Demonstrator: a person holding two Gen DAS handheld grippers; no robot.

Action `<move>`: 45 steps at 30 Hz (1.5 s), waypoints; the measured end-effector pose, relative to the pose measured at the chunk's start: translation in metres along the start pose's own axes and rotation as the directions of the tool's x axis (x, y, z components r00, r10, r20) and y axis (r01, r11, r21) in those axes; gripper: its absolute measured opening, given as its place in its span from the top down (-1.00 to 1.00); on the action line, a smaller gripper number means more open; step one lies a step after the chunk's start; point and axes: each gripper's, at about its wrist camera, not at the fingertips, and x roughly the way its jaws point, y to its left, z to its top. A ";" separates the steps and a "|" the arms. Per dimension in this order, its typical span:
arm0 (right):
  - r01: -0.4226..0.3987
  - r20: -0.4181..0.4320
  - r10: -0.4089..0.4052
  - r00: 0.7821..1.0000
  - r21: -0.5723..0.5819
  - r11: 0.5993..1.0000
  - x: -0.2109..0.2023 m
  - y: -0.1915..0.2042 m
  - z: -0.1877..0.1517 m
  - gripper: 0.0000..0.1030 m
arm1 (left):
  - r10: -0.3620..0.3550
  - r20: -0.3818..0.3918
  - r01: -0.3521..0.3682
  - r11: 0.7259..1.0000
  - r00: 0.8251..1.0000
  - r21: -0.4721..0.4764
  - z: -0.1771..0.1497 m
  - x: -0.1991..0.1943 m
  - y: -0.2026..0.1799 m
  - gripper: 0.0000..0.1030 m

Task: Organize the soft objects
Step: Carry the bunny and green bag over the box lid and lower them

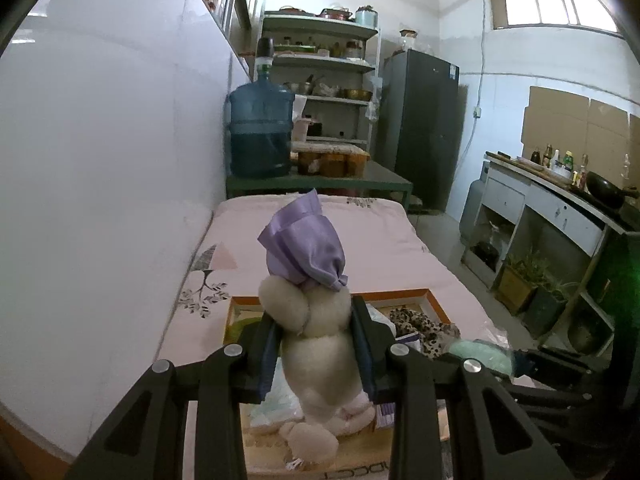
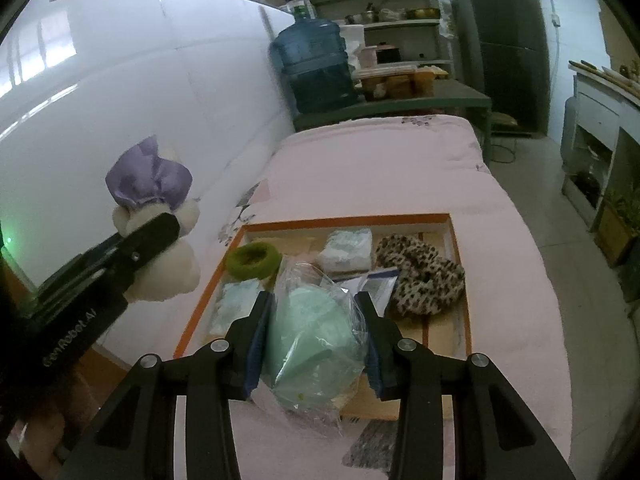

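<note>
Left fingers [image 1: 316, 344]: I had them clamped on the white plush toy [image 1: 320, 344], lifted above the bed [image 1: 360, 236] | Right fingers [image 2: 316, 340]: clamped on the green bagged item [image 2: 312, 344], over the near edge of the orange-rimmed tray [image 2: 344, 221].

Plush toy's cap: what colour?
Lilac satin cap on the plush toy, clearest in the left wrist view.

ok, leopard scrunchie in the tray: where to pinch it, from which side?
Take the leopard scrunchie by one side of its ring, coming down from above. It lies flat in the orange-rimmed tray with an open centre hole, so one finger could drop into the hole and the other outside. The right-hand arc, toward the tray wall, looks freest; packets crowd its left.
</note>
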 end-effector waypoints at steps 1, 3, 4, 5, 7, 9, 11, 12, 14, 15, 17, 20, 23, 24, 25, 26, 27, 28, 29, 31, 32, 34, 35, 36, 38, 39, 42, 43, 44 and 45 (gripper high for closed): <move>0.001 0.000 -0.001 1.000 0.000 1.000 0.002 -0.002 0.002 0.18 | -0.002 -0.007 0.002 1.000 1.000 -0.004 0.001 0.006 0.000 0.35; 0.005 0.000 -0.005 1.000 0.002 1.000 0.007 -0.005 0.005 0.18 | -0.003 -0.018 0.003 1.000 1.000 -0.010 0.002 0.014 0.000 0.35; 0.006 -0.001 -0.006 1.000 0.002 1.000 0.009 -0.007 0.007 0.18 | -0.004 -0.024 0.003 1.000 1.000 -0.013 0.002 0.019 0.000 0.35; 0.006 -0.002 -0.006 1.000 0.002 1.000 0.011 -0.008 0.008 0.18 | -0.004 -0.031 0.003 1.000 1.000 -0.017 0.003 0.024 0.001 0.35; 0.008 -0.004 -0.008 1.000 0.001 1.000 0.015 -0.011 0.011 0.18 | -0.001 -0.039 0.000 1.000 0.999 -0.018 0.004 0.033 0.001 0.35; 0.009 -0.007 -0.009 1.000 -0.001 1.000 0.020 -0.014 0.013 0.18 | 0.001 -0.043 -0.002 1.000 0.999 -0.019 0.003 0.038 0.001 0.35; 0.011 -0.009 -0.011 1.000 -0.004 1.000 0.024 -0.016 0.017 0.18 | 0.005 -0.048 -0.006 1.000 0.999 -0.023 0.003 0.044 0.001 0.35; 0.012 -0.011 -0.013 1.000 -0.006 1.000 0.027 -0.016 0.018 0.18 | 0.006 -0.050 -0.008 1.000 0.999 -0.026 0.002 0.045 0.001 0.35; 0.016 -0.014 -0.017 1.000 -0.009 1.000 0.032 -0.019 0.021 0.18 | 0.009 -0.056 -0.011 0.999 0.998 -0.031 0.002 0.052 0.003 0.35; 0.018 -0.015 -0.018 1.000 -0.010 1.000 0.033 -0.019 0.021 0.18 | 0.011 -0.059 -0.013 0.999 0.998 -0.034 0.001 0.055 0.004 0.35; 0.021 -0.015 -0.021 1.000 -0.013 1.000 0.036 -0.021 0.023 0.18 | 0.013 -0.066 -0.016 0.999 0.998 -0.043 0.001 0.060 0.006 0.35; 0.026 -0.016 -0.026 1.000 -0.015 1.000 0.043 -0.027 0.028 0.18 | 0.016 -0.077 -0.020 0.998 0.997 -0.058 -0.001 0.069 0.012 0.35; 0.025 -0.023 -0.025 0.999 -0.016 1.000 0.051 -0.031 0.032 0.18 | 0.017 -0.094 -0.023 0.997 0.995 -0.070 -0.002 0.080 0.016 0.35; 0.023 -0.026 -0.023 0.999 -0.016 1.000 0.054 -0.032 0.033 0.18 | 0.017 -0.098 -0.024 0.997 0.995 -0.072 -0.003 0.083 0.016 0.35; 0.021 -0.028 -0.022 0.999 -0.016 1.000 0.056 -0.033 0.033 0.18 | 0.017 -0.105 -0.025 0.997 0.994 -0.075 -0.004 0.087 0.017 0.35; 0.019 -0.033 -0.020 0.999 -0.016 1.000 0.060 -0.034 0.034 0.18 | 0.017 -0.110 -0.025 0.997 0.994 -0.077 -0.005 0.091 0.017 0.35; 0.018 -0.036 -0.019 0.999 -0.016 1.000 0.064 -0.034 0.034 0.18 | 0.017 -0.115 -0.026 0.997 0.993 -0.077 -0.005 0.094 0.018 0.35; 0.018 -0.040 -0.018 0.999 -0.015 1.000 0.067 -0.036 0.034 0.18 | 0.018 -0.123 -0.028 0.997 0.992 -0.078 -0.007 0.099 0.018 0.35; 0.016 -0.045 -0.017 0.999 -0.013 1.000 0.071 -0.037 0.035 0.18 | 0.018 -0.127 -0.028 0.997 0.992 -0.078 -0.008 0.102 0.019 0.35; 0.013 -0.051 -0.013 0.999 -0.010 1.000 0.078 -0.039 0.035 0.18 | 0.021 -0.140 -0.031 0.997 0.990 -0.074 -0.011 0.109 0.019 0.35; 0.013 -0.053 -0.013 0.999 -0.009 1.000 0.080 -0.040 0.036 0.18 | 0.021 -0.145 -0.032 0.997 0.989 -0.073 -0.013 0.112 0.019 0.35; 0.011 -0.058 -0.011 0.998 -0.008 1.000 0.085 -0.041 0.036 0.18 | 0.023 -0.158 -0.035 0.997 0.987 -0.071 -0.016 0.117 0.018 0.35; 0.010 -0.060 -0.010 0.998 -0.008 1.000 0.088 -0.042 0.036 0.18 | 0.023 -0.167 -0.035 0.997 0.986 -0.070 -0.017 0.121 0.018 0.35; 0.010 -0.063 -0.010 0.998 -0.009 1.000 0.090 -0.042 0.037 0.18 | 0.022 -0.173 -0.035 0.997 0.985 -0.070 -0.019 0.123 0.018 0.35; 0.010 -0.069 -0.011 0.998 -0.014 1.000 0.096 -0.043 0.036 0.18 | 0.024 -0.185 -0.036 0.997 0.982 -0.065 -0.022 0.128 0.017 0.35; 0.010 -0.072 -0.011 0.997 -0.015 1.000 0.098 -0.044 0.035 0.18 | 0.023 -0.190 -0.036 0.997 0.982 -0.064 -0.023 0.129 0.017 0.35; 0.010 -0.085 -0.011 0.996 -0.014 1.000 0.106 -0.046 0.032 0.18 | 0.020 -0.208 -0.035 0.997 0.978 -0.065 -0.027 0.136 0.017 0.35; 0.011 -0.089 -0.012 0.996 -0.015 1.000 0.109 -0.047 0.030 0.18 | 0.019 -0.213 -0.034 0.997 0.977 -0.065 -0.028 0.139 0.017 0.35; 0.013 -0.093 -0.015 0.996 -0.018 1.000 0.113 -0.047 0.029 0.18 | 0.019 -0.216 -0.033 0.997 0.976 -0.063 -0.029 0.140 0.017 0.35; 0.016 -0.095 -0.018 0.995 -0.021 1.000 0.115 -0.047 0.027 0.18 | 0.020 -0.218 -0.034 0.998 0.976 -0.061 -0.031 0.141 0.016 0.34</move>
